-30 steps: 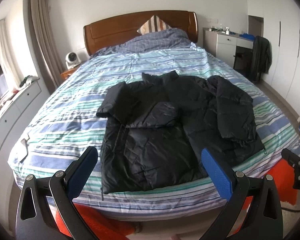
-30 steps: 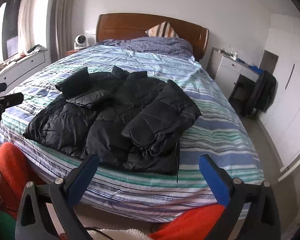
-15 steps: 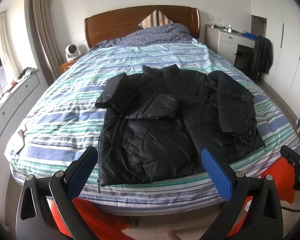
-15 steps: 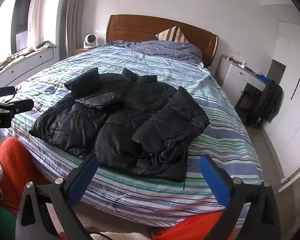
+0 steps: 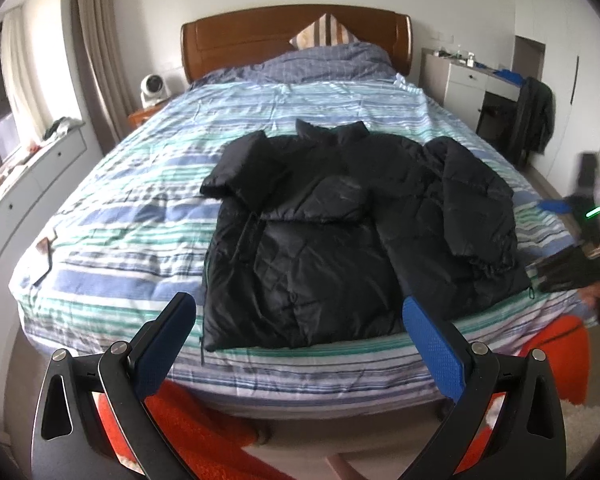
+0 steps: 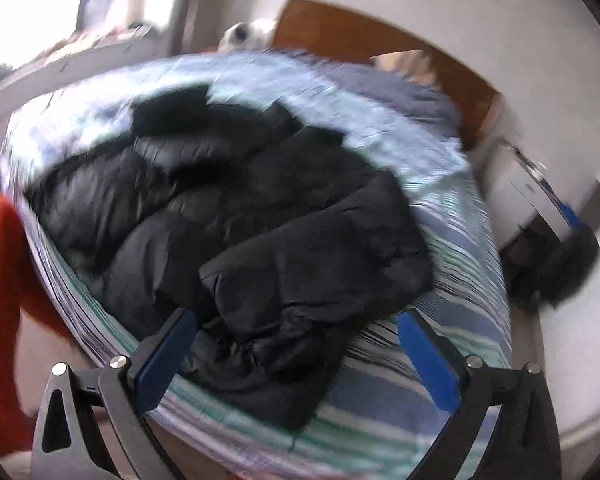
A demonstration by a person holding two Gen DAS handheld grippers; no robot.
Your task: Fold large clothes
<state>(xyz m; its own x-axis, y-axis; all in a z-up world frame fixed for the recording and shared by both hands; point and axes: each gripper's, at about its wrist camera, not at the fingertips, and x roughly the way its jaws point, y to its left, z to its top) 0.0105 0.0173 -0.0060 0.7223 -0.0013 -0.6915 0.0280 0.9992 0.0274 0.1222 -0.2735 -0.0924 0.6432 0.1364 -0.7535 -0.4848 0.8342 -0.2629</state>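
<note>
A black puffer jacket [image 5: 340, 224] lies flat on the striped bed [image 5: 140, 220], collar toward the headboard, with its left sleeve folded across the chest and its right sleeve [image 5: 476, 200] lying down the right side. My left gripper [image 5: 300, 340] is open and empty, just short of the jacket's hem at the foot of the bed. My right gripper [image 6: 296, 356] is open and empty, close over the jacket's right sleeve cuff [image 6: 284, 308]. The right wrist view is motion-blurred. The right gripper also shows at the right edge of the left wrist view [image 5: 580, 248].
A wooden headboard [image 5: 260, 40] and pillows are at the far end. A white desk [image 5: 468, 80] and a dark chair with a garment [image 5: 534, 120] stand to the right. A white cabinet [image 5: 28, 184] runs along the left. An orange garment [image 5: 204, 432] is below the bed's foot.
Both grippers have moved closer to the bed. The right gripper has swung fast toward the jacket's right sleeve cuff and tilted. The jacket has not moved.
</note>
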